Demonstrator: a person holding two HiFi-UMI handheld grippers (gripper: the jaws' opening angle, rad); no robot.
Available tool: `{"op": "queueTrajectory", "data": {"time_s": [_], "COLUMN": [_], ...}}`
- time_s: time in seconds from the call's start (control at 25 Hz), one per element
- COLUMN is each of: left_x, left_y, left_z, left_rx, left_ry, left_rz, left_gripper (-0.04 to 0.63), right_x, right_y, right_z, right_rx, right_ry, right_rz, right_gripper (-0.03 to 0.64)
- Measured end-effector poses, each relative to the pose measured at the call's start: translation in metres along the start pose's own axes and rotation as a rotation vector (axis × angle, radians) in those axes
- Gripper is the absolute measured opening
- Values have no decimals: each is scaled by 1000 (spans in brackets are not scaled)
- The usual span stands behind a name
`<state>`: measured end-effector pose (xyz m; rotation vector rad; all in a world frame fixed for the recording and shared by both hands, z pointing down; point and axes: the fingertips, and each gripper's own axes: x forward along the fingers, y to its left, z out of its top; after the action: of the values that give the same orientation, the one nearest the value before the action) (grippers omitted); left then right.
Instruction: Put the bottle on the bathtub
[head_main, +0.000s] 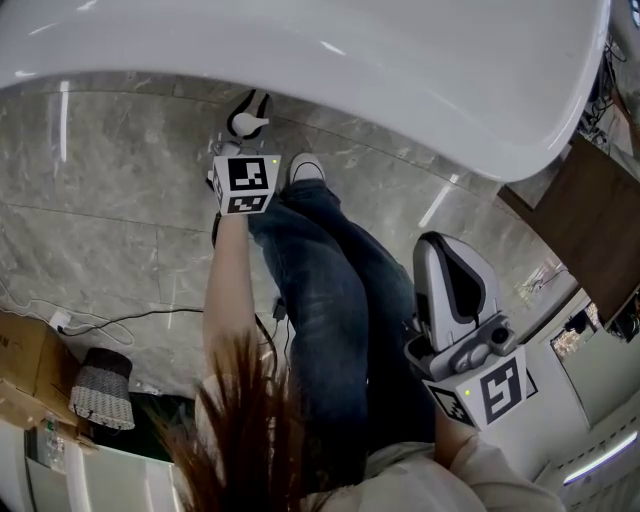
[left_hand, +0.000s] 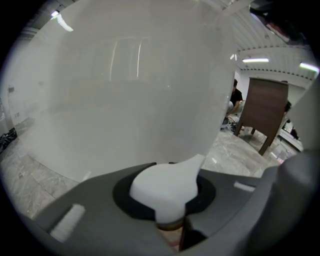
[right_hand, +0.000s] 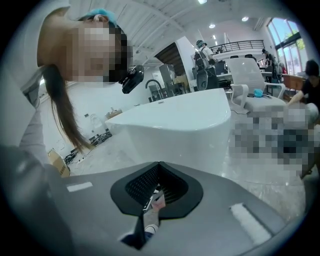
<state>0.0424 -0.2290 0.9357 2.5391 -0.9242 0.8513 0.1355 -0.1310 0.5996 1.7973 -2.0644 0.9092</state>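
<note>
Grey marble floor (head_main: 110, 200) runs under a white bathtub (head_main: 400, 70). The bottle (left_hand: 167, 187) sits low beside the tub's outer wall, clamped by its white pump end between the narrowly set jaws of the left gripper (head_main: 248, 120). The right gripper (right_hand: 157, 167) hangs by the person's leg (head_main: 330, 300), jaws closed together on nothing. The bottle looks gripped but not yet placed, so raising it onto the tub and letting go remain.

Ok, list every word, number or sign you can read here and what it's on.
No readable text anywhere.
Left marker cube and right marker cube: black-and-white square patterns only, no letters.
Bottle: plain white pump top; the strip below it is too blurred.
Cardboard box: no print shows.
</note>
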Motion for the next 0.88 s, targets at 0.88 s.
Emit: {"op": "queueTrajectory", "data": {"time_s": [0.88], "left_x": [7], "left_y": [-28], "left_z": [-37], "left_rx": [21], "left_ry": [120], "left_rz": [-176], "left_gripper": [287], "right_x": [4], "right_y": [11], "right_z": [-8], "right_rx": [48], "right_ry": [-6], "right_rz": [14], "right_gripper": [-3]}}
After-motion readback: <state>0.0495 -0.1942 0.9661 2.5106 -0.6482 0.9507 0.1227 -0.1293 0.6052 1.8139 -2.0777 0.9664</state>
